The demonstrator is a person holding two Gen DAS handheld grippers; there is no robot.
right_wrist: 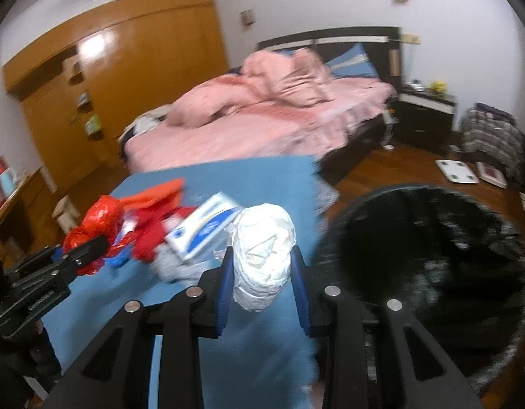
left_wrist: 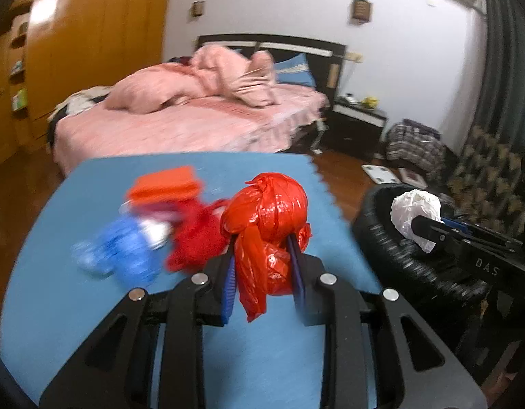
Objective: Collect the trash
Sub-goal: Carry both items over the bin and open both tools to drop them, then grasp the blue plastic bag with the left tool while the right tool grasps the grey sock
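Above the blue bench, the left claw pinches a crumpled red plastic bag; the right claw grips a white wad, black bin at three o'clock. Both look light, soft, slippery; squeeze mid-bulk.

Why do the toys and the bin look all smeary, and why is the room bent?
Left wrist view: the blue and red pile is smeared by motion, while the red bag in the left claw stays sharp. Right wrist view: the black bin is streaky; the white wad is clearer. Both fisheye views curve the walls.
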